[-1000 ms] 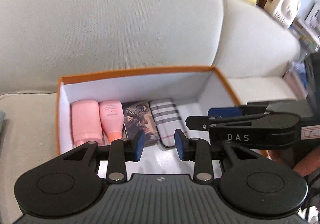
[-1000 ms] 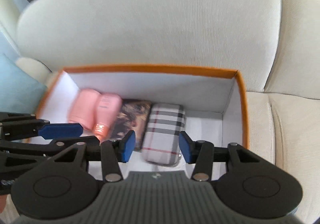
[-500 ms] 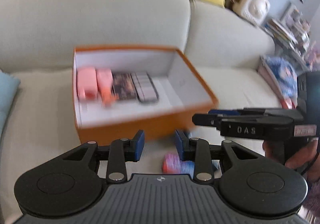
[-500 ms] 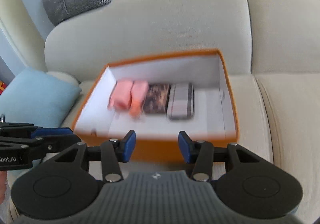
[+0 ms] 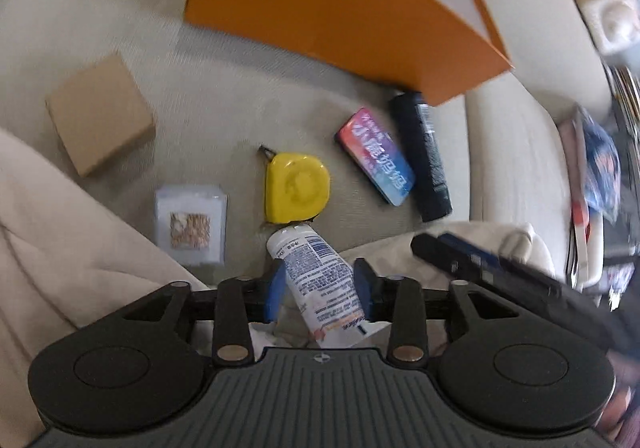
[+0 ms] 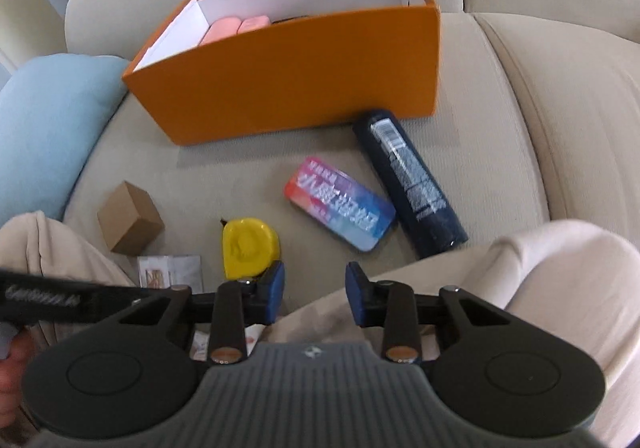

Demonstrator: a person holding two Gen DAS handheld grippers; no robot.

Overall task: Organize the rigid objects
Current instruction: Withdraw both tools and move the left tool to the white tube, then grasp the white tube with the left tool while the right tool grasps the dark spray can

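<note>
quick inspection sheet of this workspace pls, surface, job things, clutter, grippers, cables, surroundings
surface: beige sofa seat, person's legs at the near edge
job's things: orange box holds pink bottles; loose in front: dark bottle, colourful tin, yellow tape measure, cardboard box, clear packet, white bottle
clutter: nothing seen
grippers: left gripper open, white bottle between its fingers, contact unclear; right gripper open, empty
cables: nothing seen
surroundings: blue cushion, grey pillow, yellow pillow, blurred items beyond the sofa's right end
</note>
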